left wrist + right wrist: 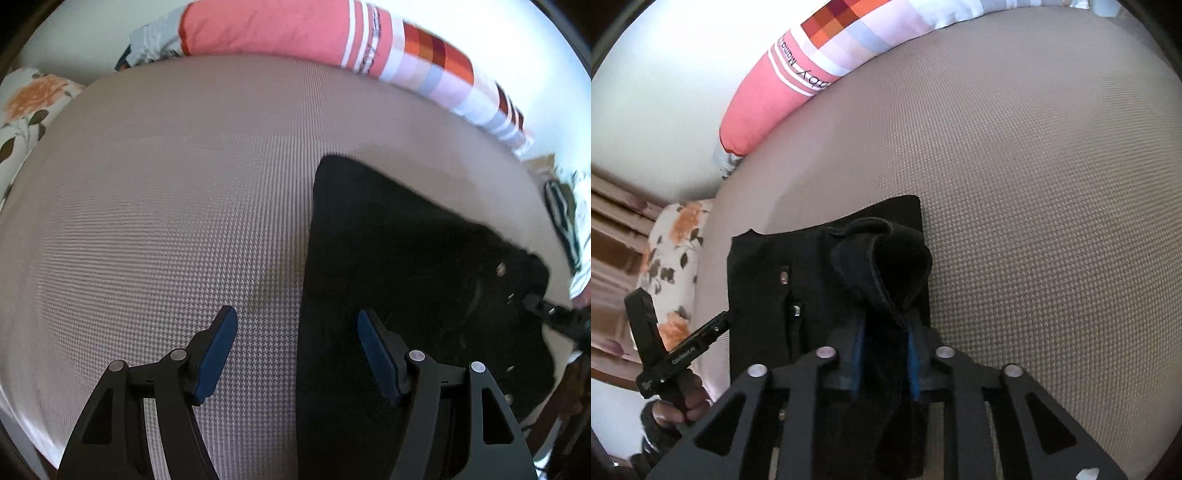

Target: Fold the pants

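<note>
Beige waffle-weave bedding (166, 192) fills the left wrist view, with a pink bolster (266, 29) along its far edge against a pale wall and a floral pillow (26, 110) at the left. We see our left gripper (295, 350) with its fingers well apart and nothing between them, one finger over the bedding and one over the black pants (406, 258), which lie flat to the right.

From the right wrist view, our right gripper (884, 354) is clamped on a raised fold of the pants' edge, the cloth curling up beyond the blue pads (857, 354). The rest lies as a compact dark rectangle, so we judge a first fold made and another in hand. A person's hand (683, 402) grips the other tool at the lower left.
</note>
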`<state>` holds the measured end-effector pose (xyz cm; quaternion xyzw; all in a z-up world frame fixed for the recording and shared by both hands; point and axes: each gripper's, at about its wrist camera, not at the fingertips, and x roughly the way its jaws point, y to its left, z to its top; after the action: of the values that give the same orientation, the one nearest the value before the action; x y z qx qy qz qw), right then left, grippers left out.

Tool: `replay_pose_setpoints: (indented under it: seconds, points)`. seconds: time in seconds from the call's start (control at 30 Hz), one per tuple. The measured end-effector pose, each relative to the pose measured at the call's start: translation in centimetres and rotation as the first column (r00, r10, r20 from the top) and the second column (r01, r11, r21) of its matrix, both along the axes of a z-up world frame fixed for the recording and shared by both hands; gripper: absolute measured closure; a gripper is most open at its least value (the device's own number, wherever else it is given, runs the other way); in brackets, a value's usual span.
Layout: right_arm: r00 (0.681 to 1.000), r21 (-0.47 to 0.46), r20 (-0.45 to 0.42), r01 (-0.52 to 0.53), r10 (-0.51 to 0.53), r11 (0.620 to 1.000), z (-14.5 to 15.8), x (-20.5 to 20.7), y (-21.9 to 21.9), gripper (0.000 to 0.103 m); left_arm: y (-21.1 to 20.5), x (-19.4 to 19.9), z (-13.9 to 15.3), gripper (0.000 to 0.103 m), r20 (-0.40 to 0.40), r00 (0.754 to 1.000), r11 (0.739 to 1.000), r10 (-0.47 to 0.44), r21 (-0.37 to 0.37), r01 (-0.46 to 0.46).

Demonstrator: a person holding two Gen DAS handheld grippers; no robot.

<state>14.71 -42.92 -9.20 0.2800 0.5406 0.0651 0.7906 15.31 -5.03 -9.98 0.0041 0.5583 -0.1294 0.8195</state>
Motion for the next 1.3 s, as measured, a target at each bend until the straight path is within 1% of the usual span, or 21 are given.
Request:
replay_pose_setpoints:
  seconds: [0.07, 0.1, 0.3, 0.53, 0.63, 0.9, 1.13, 1.27, 1.3]
  points:
    - [1.000, -0.028, 0.003, -0.011, 0.011, 1.000, 0.2, 0.1, 0.4, 0.077, -0.2, 0.1, -0.3, 0.034, 0.003, 1.000, 1.000, -0.006, 0.009, 0.006]
    - [1.000, -0.038, 0.000, -0.008, 0.008, 0.999, 0.3, 0.0, 0.5, 0.073, -0.3, 0.1, -0.3, 0.034, 0.006, 1.000, 1.000, -0.009, 0.014, 0.008]
    - [1.000, -0.031, -0.013, -0.010, 0.009, 0.999, 1.5, -1.9, 0.9, 0.072, -0.5, -1.0, 0.2, 0.034, 0.016, 0.999, 0.999, -0.030, 0.044, 0.029]
    - [1.000, -0.050, -0.009, -0.031, 0.030, 0.998, 3.0, -5.0, 1.5, 0.072, -0.2, -3.3, 0.4, 0.034, 0.017, 0.999, 0.998, -0.049, 0.044, 0.048]
    - [0.999, -0.038, -0.004, -0.035, 0.035, 0.999, 3.3, -5.8, 1.9, 0.072, -0.1, -4.1, 0.6, 0.034, 0.025, 0.998, 0.997, -0.057, 0.048, 0.056]
    - [0.998, -0.023, -0.008, -0.055, 0.055, 0.998, 3.1, -7.0, 3.4, 0.072, 0.3, -5.7, 0.8, 0.034, 0.019, 0.998, 0.998, -0.053, 0.018, 0.053]
    - [0.999, 0.003, -0.003, -0.042, 0.042, 0.999, 3.2, -7.4, 3.1, 0.073, 0.8, -6.6, 0.6, 0.034, 0.018, 0.999, 0.999, -0.048, -0.006, 0.048]
    - [0.999, -0.013, 0.008, -0.046, 0.047, 0.999, 3.6, -7.7, 3.2, 0.077, 0.9, -6.6, 0.5, 0.034, 0.012, 0.999, 0.999, -0.043, -0.012, 0.043]
    - [0.999, -0.021, 0.013, -0.049, 0.049, 0.999, 3.8, -7.7, 3.3, 0.079, 0.9, -6.7, 0.5, 0.034, 0.012, 0.999, 0.999, -0.044, -0.011, 0.044]
